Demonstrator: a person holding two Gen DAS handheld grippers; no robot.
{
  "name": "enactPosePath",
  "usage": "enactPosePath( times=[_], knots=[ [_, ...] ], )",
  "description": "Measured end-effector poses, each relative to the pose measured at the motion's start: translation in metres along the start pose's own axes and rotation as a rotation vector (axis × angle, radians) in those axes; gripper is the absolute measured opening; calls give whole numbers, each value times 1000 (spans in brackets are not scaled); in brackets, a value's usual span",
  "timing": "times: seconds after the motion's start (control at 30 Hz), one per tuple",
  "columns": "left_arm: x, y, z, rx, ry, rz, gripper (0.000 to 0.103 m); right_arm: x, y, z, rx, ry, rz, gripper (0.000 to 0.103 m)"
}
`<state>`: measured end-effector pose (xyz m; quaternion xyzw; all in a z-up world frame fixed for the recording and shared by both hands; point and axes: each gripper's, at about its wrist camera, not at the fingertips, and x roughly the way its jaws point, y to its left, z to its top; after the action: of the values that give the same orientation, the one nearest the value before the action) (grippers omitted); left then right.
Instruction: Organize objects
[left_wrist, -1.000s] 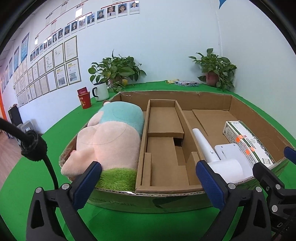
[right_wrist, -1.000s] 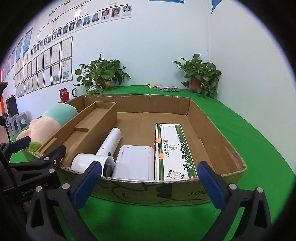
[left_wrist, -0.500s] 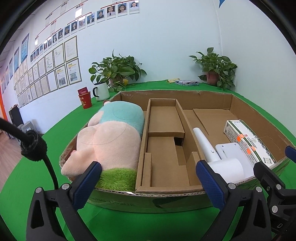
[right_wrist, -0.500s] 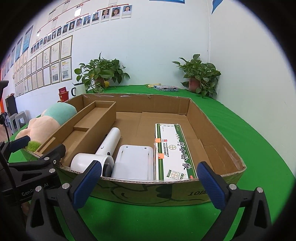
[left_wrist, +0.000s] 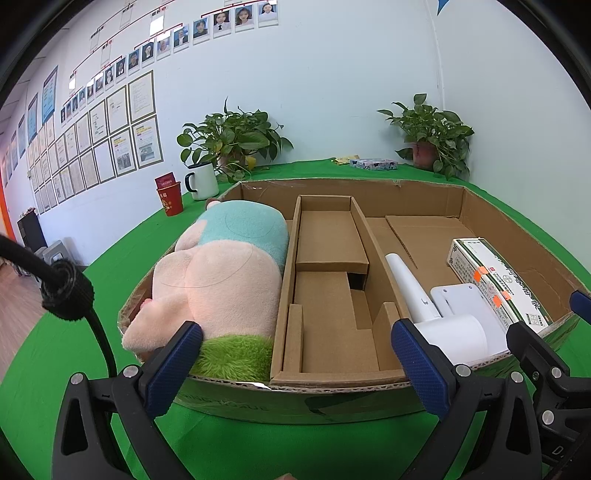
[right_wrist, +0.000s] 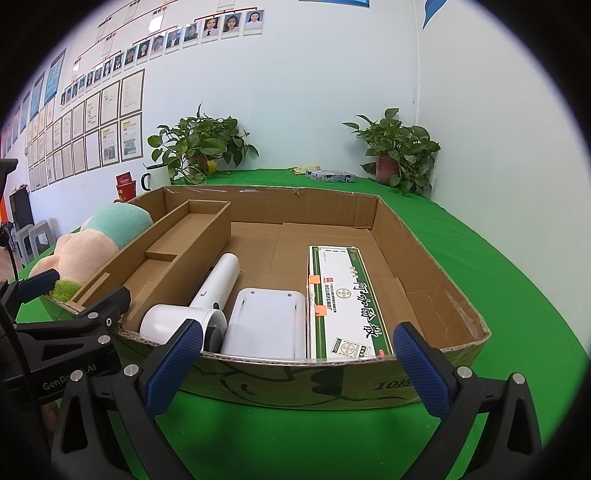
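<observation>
A shallow cardboard box (left_wrist: 295, 402) (right_wrist: 295, 380) lies on the green table. A pink and teal plush toy (left_wrist: 225, 273) (right_wrist: 96, 243) fills its left compartment. A cardboard insert (left_wrist: 328, 295) (right_wrist: 173, 254) stands in the middle. On the right lie a white hair dryer (left_wrist: 439, 325) (right_wrist: 207, 299), a white flat device (left_wrist: 461, 302) (right_wrist: 266, 321) and a green-and-white carton (left_wrist: 495, 280) (right_wrist: 343, 299). My left gripper (left_wrist: 295, 358) is open and empty before the box's near wall. My right gripper (right_wrist: 295, 358) is open and empty, beside it to the right.
At the back stand two potted plants (left_wrist: 232, 140) (left_wrist: 432, 133), a white mug (left_wrist: 201, 181), a red cup (left_wrist: 170, 197) and a small patterned pack (left_wrist: 373, 163). The white wall closes the back and right. A black cable (left_wrist: 62, 291) hangs at left.
Both views have shifted very slightly; the box and its contents have not moved. Both grippers stay open.
</observation>
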<state>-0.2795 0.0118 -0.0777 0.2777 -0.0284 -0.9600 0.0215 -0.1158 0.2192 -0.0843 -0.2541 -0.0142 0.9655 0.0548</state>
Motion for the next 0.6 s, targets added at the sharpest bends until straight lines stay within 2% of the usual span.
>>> enactPosePath(
  times=[0.6],
  knots=[
    [1, -1, -1, -1, 1, -2, 103, 0, 0, 0, 0, 0, 0, 102]
  ],
)
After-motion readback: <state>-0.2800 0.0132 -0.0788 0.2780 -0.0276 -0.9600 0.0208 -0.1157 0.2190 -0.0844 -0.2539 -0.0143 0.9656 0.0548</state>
